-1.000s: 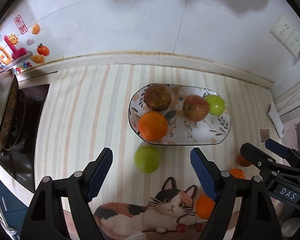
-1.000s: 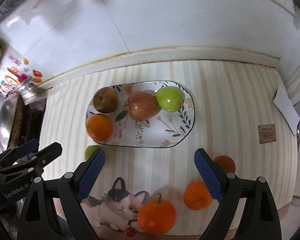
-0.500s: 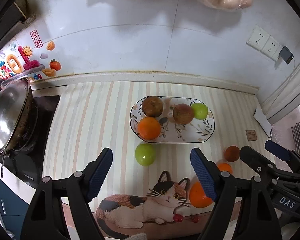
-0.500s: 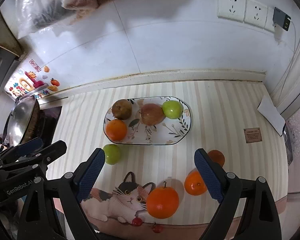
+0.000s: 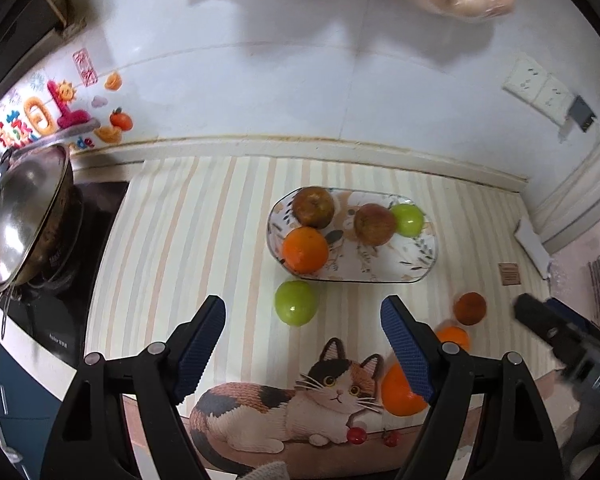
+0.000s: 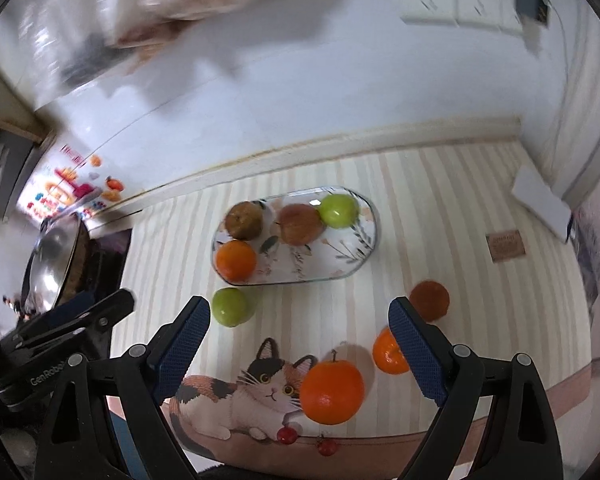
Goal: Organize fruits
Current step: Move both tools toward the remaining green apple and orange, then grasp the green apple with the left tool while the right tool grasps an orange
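A: Fruit outside the plate (image 5: 427,268): which is nearest the fingers?

B: For the left gripper (image 5: 302,338), the green apple (image 5: 297,302). It lies on the bench (image 5: 172,240) just ahead of the gap, a little left of its middle, just beside the plate's near rim. The fingers are spread apart and hold nothing.

A: And the right gripper (image 6: 300,344)?

B: Also released and empty. The big orange (image 6: 331,392) sits between its fingers, closer to the camera; the small orange (image 6: 389,352) is partly hidden behind the right finger.

A: How does the apple look?

B: Round, smooth, shiny, no long axis. I think any approach angle suits it.
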Motion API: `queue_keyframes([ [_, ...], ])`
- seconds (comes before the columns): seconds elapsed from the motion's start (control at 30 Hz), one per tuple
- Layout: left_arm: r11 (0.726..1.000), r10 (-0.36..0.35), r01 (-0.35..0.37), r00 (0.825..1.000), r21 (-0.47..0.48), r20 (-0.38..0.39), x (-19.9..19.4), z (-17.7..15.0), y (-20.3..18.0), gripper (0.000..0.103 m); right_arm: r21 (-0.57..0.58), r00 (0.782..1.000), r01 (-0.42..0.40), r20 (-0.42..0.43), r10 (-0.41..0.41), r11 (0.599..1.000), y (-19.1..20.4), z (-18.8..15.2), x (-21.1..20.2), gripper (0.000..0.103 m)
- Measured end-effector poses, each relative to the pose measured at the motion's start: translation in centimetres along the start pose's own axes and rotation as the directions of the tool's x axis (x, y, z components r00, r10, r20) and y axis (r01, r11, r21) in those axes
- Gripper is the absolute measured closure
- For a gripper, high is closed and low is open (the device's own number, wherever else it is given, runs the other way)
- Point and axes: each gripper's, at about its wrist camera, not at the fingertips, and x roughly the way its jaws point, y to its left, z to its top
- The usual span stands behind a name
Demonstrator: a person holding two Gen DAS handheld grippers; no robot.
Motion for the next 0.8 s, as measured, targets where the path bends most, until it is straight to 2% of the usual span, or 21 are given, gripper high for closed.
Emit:
queue_keyframes([
  [0.17,0.999,0.037,-0.040,0.996,-0.036,-0.080,4.1,0.2,1.1,0.024,0.115,0.998,0.034,-0.049,-0.029,0.993,-5.3,0.9,3.4,0.010],
  [0.33,0.997,0.043,-0.055,0.981,-0.059,-0.188,9.6,0.3,1.6,0.024,0.214,0.992,0.092,-0.107,-0.070,0.973,-10.5,1.6,7.7,0.010],
  [0.47,0.994,0.053,-0.077,0.960,-0.081,-0.274,13.6,0.2,2.0,0.024,0.271,0.980,0.139,-0.179,-0.092,0.953,-14.0,1.7,11.6,0.010],
  [0.53,0.992,0.033,-0.070,0.949,-0.108,-0.313,15.3,0.0,2.3,0.024,0.295,0.971,0.148,-0.224,-0.082,0.944,-15.4,1.3,13.7,0.010],
  [0.63,0.988,0.000,-0.055,0.934,-0.142,-0.358,17.2,-0.2,2.5,0.024,0.318,0.959,0.153,-0.277,-0.063,0.936,-16.7,0.8,16.2,0.010],
  [0.8,0.988,-0.023,-0.043,0.908,-0.148,-0.418,19.8,-0.8,2.1,0.024,0.340,0.948,0.158,-0.315,-0.046,0.927,-17.9,0.0,18.7,0.011],
])
